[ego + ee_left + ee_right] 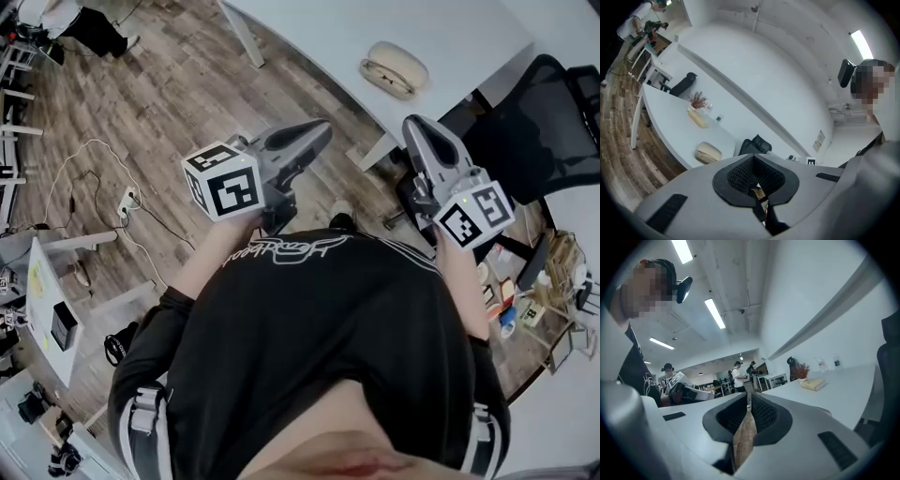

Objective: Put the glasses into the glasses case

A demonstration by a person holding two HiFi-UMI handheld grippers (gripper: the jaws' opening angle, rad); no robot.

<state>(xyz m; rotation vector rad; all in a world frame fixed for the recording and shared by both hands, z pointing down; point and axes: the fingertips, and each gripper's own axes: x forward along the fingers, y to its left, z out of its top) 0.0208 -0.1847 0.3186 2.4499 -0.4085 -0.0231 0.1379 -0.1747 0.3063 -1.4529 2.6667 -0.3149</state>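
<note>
White table ahead: glasses case lies near its edge, long axis along it, closer to my right gripper than left gripper, both pressed together, empty; glasses unseen.

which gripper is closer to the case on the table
Right. In the head view the right gripper is just below the case, by the table edge; the left gripper is further off, over the floor to its lower left.
</note>
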